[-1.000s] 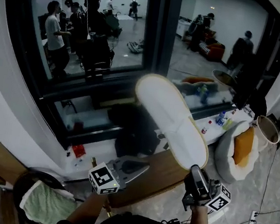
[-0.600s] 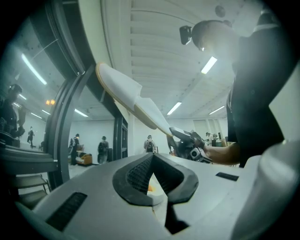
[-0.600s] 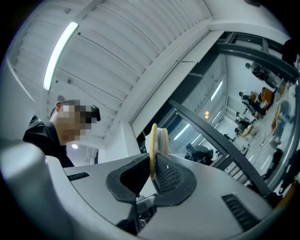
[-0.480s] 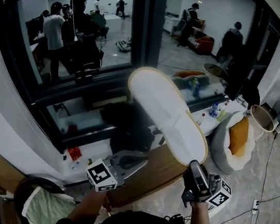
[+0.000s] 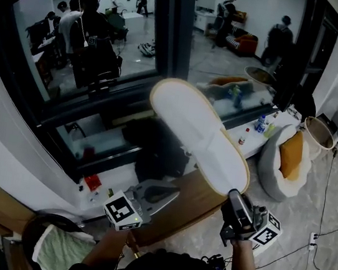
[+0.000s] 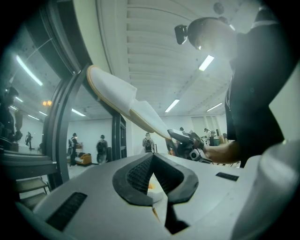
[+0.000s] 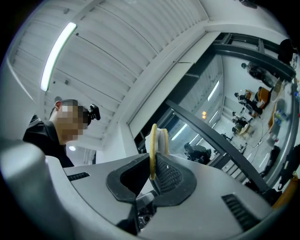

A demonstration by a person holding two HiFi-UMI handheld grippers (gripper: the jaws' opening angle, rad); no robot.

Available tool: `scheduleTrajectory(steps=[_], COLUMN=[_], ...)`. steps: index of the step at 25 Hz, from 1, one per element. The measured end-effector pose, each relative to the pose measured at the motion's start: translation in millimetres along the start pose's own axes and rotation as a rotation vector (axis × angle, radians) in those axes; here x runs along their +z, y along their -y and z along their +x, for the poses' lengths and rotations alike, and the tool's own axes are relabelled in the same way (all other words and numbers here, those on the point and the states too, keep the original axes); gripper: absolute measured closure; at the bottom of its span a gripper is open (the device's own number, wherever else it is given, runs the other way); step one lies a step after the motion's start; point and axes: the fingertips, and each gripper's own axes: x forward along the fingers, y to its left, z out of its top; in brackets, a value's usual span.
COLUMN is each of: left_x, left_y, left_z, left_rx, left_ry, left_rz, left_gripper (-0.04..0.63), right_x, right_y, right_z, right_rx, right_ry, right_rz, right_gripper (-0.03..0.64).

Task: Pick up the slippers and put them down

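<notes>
Slipper (image 5: 200,139) lower end hidden in right hand-held gripper (image 5: 233,200); table bottles (image 5: 260,123) too small to identify

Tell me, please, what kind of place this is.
Probably a lounge corner of an office or lab. A dark-framed glass wall shows people standing in a bright hall, and a beanbag seat sits beside a low white table with bottles.
</notes>
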Motion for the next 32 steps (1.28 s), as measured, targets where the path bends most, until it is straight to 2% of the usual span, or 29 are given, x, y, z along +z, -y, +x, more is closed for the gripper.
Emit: scheduleTrajectory(steps=[9,16,20,23,27,32], left_x=[-22,-77,-111,-148,-198,-261], left_y=[0,-1,2,-4,6,14], left_z=[8,30,41,44,36,39], left_rx=[-0.021,-0.052,-0.051,-0.033,-0.038,-0.061], left_ry=[-0.041,-0.115,-0.166,-0.198,-0.241,-0.301], left_rz=[-0.066,-0.175,-0.270,-0.309,-0.402,-0.418], left_gripper=[0.586,0.585,0.586,0.586,0.586,0.586], right_x=[-13,-39,-70,-101,-150,-202], right_y=[26,78,120,153,173,205], right_z=[-13,-40,-72,-98,-140,-184], right_rx=[-0.060,-0.171,-0.252,-0.302,-0.410,-0.464], right_ry=[0.014,-0.003,-0.020,-0.031,-0.052,-0.084], right_rz=[0.060,0.158,0.219,0.273,0.380,0.451], right_gripper=[0.574,0.572,0.572,0.572,0.572,0.572])
